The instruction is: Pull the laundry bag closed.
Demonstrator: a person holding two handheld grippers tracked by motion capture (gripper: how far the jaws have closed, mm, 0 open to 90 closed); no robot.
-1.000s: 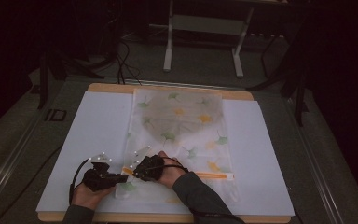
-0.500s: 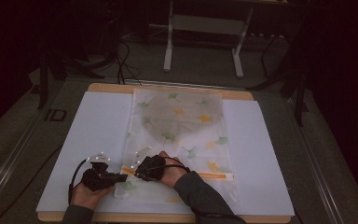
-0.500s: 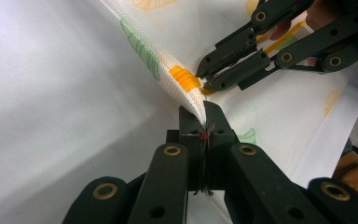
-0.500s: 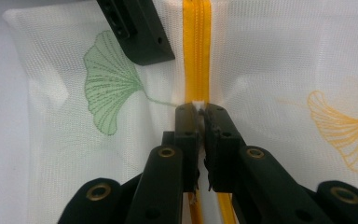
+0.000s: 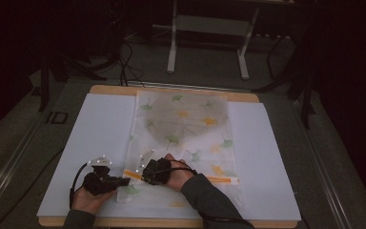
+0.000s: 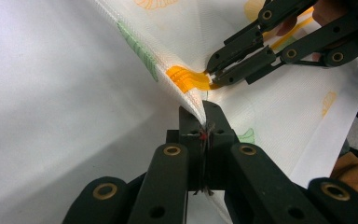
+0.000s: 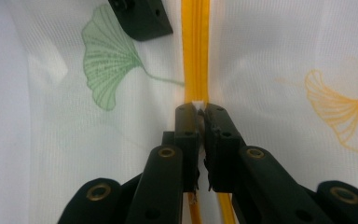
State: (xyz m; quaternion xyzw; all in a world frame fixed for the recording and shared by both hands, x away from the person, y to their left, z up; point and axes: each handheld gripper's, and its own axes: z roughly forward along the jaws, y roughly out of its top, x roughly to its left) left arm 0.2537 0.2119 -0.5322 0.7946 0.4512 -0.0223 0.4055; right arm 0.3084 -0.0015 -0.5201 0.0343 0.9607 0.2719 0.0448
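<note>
A white mesh bag [image 5: 186, 124] printed with green and yellow ginkgo leaves lies flat on the white table sheet [image 5: 90, 133]. An orange zipper [image 5: 219, 180] runs across its near end. My left gripper [image 5: 124, 181] is shut on the bag's fabric edge [image 6: 193, 100] at the zipper's left end and lifts it into a fold. My right gripper [image 5: 143, 175] comes in from the right and is shut on the small white zipper pull [image 7: 196, 101] on the orange zipper [image 7: 196, 51]. In the left gripper view the right gripper [image 6: 213, 74] pinches the orange end [image 6: 184, 77] just beyond my left gripper [image 6: 201, 112].
The table's wooden rim [image 5: 171, 90] shows at the far edge. Behind it stands a metal frame with two legs [image 5: 172, 52] on a dark floor with cables [image 5: 124, 62]. White sheet lies bare left and right of the bag.
</note>
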